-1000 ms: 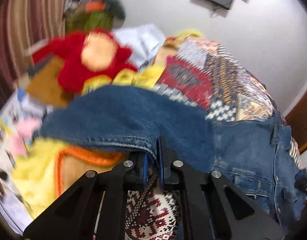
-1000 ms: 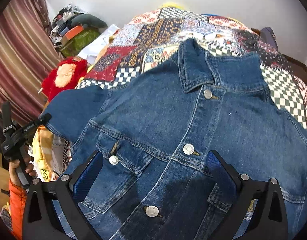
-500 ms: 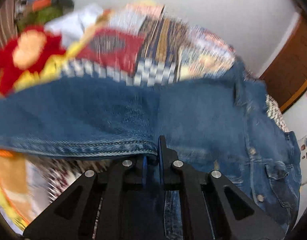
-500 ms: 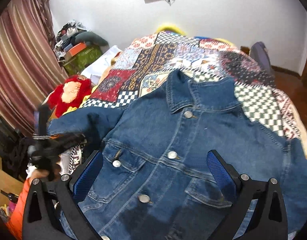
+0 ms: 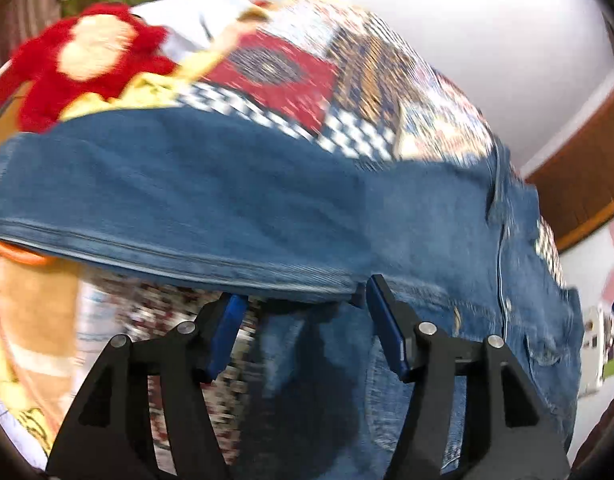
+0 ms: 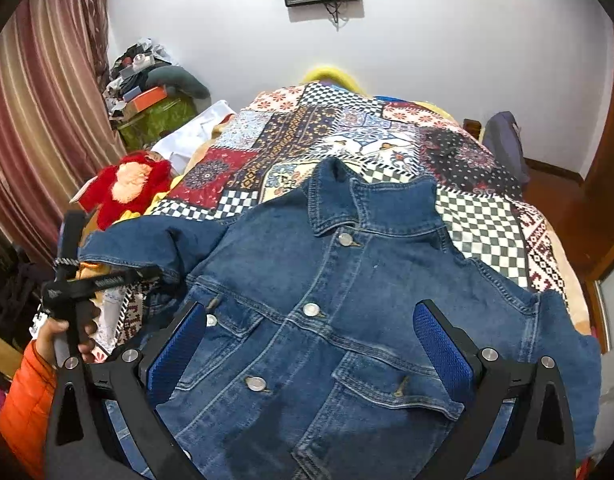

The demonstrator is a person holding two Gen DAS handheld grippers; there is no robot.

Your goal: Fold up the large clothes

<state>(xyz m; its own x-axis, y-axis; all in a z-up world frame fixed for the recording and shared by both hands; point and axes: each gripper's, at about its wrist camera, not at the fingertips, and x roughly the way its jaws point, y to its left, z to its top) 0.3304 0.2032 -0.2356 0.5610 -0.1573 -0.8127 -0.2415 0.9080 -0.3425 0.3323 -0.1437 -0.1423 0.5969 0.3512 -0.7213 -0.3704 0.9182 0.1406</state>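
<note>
Denim jacket [image 6: 331, 320], dark blue with metal buttons, lies face up on the bed with the patchwork quilt [image 6: 347, 136], its collar toward the far wall and its front buttoned, so the body is flat and ready for folding. The left sleeve [image 5: 187, 192] is stretched out to the left, over the edge of the bed, near the red plush toy [image 6: 127, 188]. The left gripper [image 5: 303, 332] is just at the cuff seam with its jaws apart; the blue pads are on both sides of the hem but do not pinch it. The right gripper [image 6: 311, 352] hovers above the chest pockets, its jaws wide apart, holding nothing. I judge it waits there to take the other side for the fold.
</note>
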